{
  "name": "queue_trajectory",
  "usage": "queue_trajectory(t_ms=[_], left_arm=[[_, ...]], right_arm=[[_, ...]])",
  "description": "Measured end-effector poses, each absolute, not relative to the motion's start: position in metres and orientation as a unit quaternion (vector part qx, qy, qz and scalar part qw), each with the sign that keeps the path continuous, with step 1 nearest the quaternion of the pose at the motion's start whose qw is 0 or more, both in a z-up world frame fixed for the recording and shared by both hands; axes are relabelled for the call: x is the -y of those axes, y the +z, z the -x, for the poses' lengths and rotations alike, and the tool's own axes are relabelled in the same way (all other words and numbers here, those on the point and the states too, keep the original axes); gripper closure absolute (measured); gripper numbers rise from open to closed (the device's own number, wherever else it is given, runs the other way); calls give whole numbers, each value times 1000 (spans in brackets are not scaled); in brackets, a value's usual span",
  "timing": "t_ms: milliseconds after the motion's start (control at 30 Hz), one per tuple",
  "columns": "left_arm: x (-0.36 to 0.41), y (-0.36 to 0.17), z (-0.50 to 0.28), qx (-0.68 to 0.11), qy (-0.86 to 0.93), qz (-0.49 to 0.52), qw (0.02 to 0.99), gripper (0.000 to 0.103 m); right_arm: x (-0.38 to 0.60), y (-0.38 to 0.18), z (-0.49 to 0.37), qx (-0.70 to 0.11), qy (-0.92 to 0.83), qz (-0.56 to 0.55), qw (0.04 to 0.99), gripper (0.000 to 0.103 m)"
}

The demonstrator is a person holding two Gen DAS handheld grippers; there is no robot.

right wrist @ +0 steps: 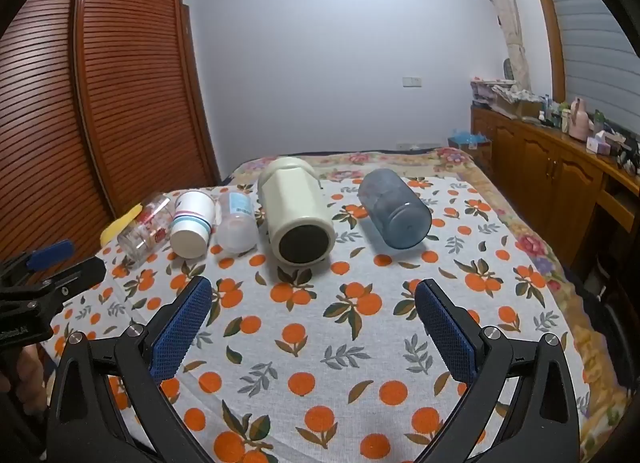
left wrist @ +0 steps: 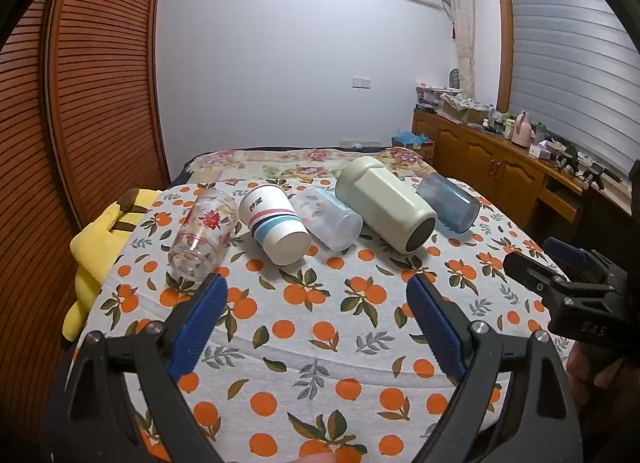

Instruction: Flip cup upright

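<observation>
- While none yet upright: five cups lying in a row on orange-print cloth [right wrist: 320,323] over a bed.
- Landmark: cream mug [right wrist: 296,211], base toward cameras, long axis pointing away.
- Right of it, apart: blue cup [right wrist: 394,209], likely nearest right gripper [right wrist: 314,299].
- Left of it: frosted cup [left wrist: 326,219], striped paper cup [left wrist: 274,225], floral glass [left wrist: 202,233], nearer left gripper [left wrist: 316,295].
- Both jaws wide, holding nothing, short of row.
</observation>
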State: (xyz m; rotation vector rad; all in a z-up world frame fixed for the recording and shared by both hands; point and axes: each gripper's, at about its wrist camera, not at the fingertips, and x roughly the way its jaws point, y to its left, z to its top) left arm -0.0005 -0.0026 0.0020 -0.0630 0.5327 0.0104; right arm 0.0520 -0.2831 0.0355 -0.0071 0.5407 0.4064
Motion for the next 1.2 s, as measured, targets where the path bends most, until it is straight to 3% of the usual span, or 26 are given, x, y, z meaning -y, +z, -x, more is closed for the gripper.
queue_trajectory(t_ms=[1200], left_arm=[[-9, 9, 3, -260, 4, 27, 965, 11]], right_arm=[[283, 36, -52, -265, 199, 2, 944, 0]])
